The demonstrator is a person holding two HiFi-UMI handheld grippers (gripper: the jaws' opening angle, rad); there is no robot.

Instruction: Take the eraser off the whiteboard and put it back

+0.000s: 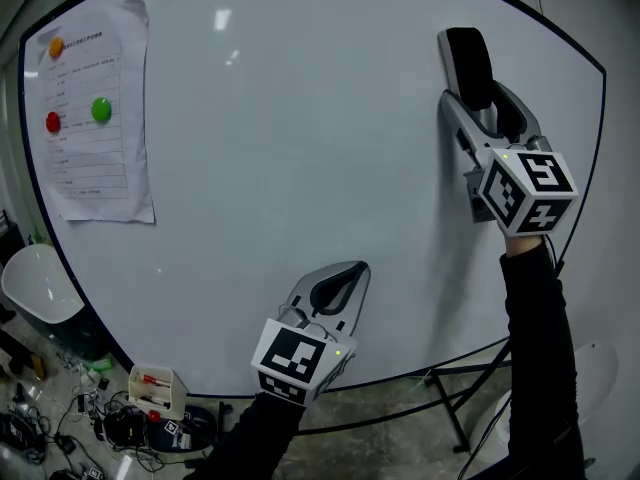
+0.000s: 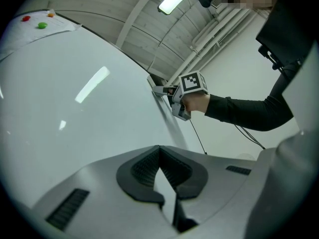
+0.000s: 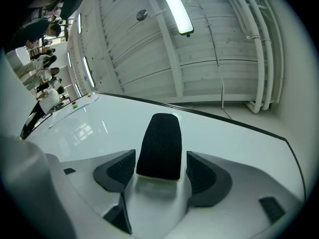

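Note:
A black eraser [image 1: 468, 63] sits flat on the whiteboard [image 1: 300, 148] at its upper right. My right gripper [image 1: 480, 103] reaches up to it with one jaw on either side of its lower end. In the right gripper view the eraser [image 3: 160, 146] lies between the two pads with a small gap on each side, so the right gripper [image 3: 160, 159] stands open. My left gripper [image 1: 345, 273] rests against the lower middle of the board. In the left gripper view its pads meet, so the left gripper [image 2: 159, 151] is shut on nothing.
A printed sheet [image 1: 95, 118] hangs at the board's upper left under red [image 1: 53, 122], green [image 1: 101, 109] and orange [image 1: 56, 48] magnets. Below the board are the stand's legs [image 1: 450, 388], a small box [image 1: 155, 388], tangled cables and a white chair [image 1: 35, 283].

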